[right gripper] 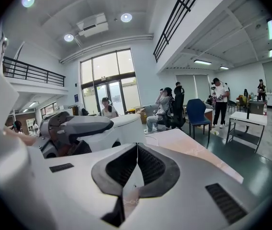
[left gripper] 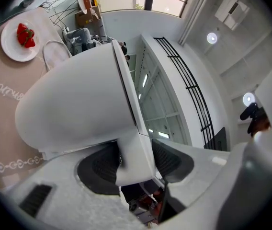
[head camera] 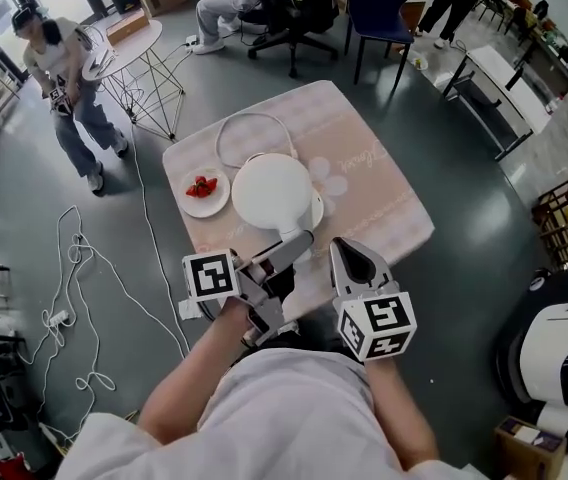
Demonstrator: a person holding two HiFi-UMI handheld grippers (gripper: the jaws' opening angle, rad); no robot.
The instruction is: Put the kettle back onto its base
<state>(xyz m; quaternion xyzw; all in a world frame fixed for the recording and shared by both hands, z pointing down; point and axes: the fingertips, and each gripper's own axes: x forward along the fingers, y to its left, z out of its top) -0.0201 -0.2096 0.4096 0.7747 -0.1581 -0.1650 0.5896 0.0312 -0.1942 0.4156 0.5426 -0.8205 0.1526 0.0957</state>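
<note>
Left claw (head camera: 299,246) grips the kettle (head camera: 272,193) by its stiff handle (left gripper: 136,152), the smooth body probably heavy off-centre; right claw (head camera: 342,253) is closed on nothing.

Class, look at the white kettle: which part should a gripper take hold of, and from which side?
The handle, from the person's side. It juts out that way as a narrow slab that jaws can span, while the kettle itself is wide and round. The left gripper grips it there.
</note>
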